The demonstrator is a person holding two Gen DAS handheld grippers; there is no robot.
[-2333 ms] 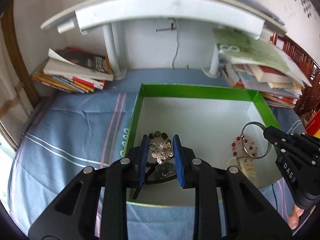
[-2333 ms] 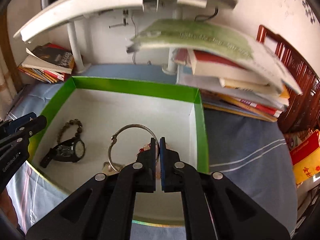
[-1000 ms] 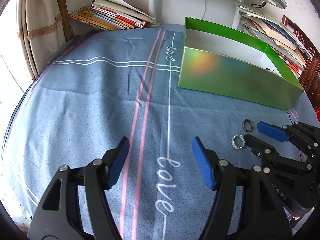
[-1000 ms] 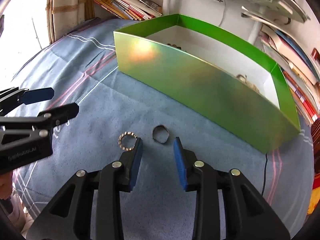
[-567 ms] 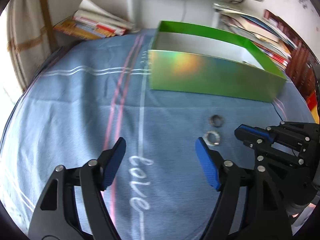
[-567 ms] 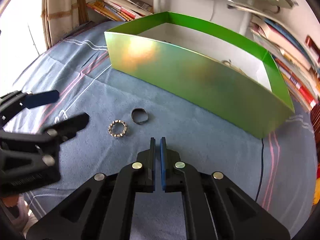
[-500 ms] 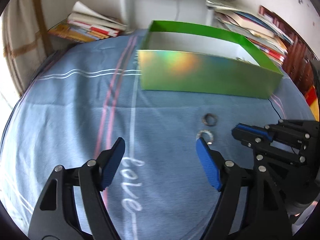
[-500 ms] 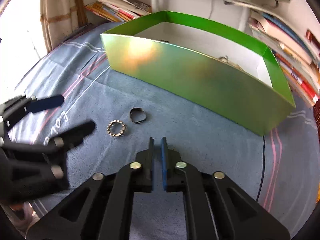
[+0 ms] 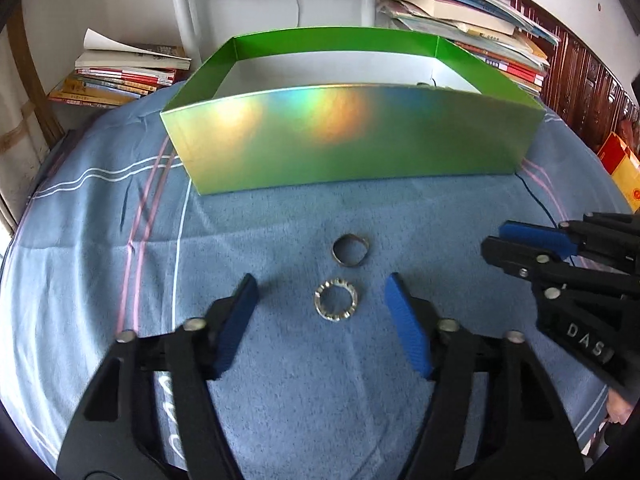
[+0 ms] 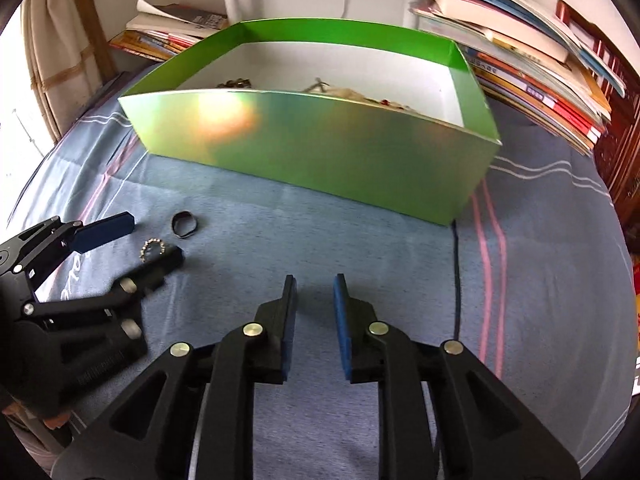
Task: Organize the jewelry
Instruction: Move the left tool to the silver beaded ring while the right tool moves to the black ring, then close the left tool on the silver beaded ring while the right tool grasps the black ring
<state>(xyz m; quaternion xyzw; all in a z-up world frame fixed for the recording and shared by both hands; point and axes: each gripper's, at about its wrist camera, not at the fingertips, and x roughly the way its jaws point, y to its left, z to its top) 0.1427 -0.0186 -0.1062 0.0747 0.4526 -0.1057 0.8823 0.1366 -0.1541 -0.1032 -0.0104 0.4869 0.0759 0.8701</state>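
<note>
**Beaded ring lined up for the pick**

Left gripper hangs spread wide, its blue pads either side of the small silver beaded ring lying flat on the blue striped cloth, in front of the shiny green cardboard box. A plain dark metal ring sits just beyond, nearer the box. Best bet: drop low, close evenly, so it doesn't skid. Right gripper waits partly spread, holding nothing.

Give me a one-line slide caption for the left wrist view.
Open left gripper straddles a beaded ring on blue cloth, plain ring and green box beyond.
</note>
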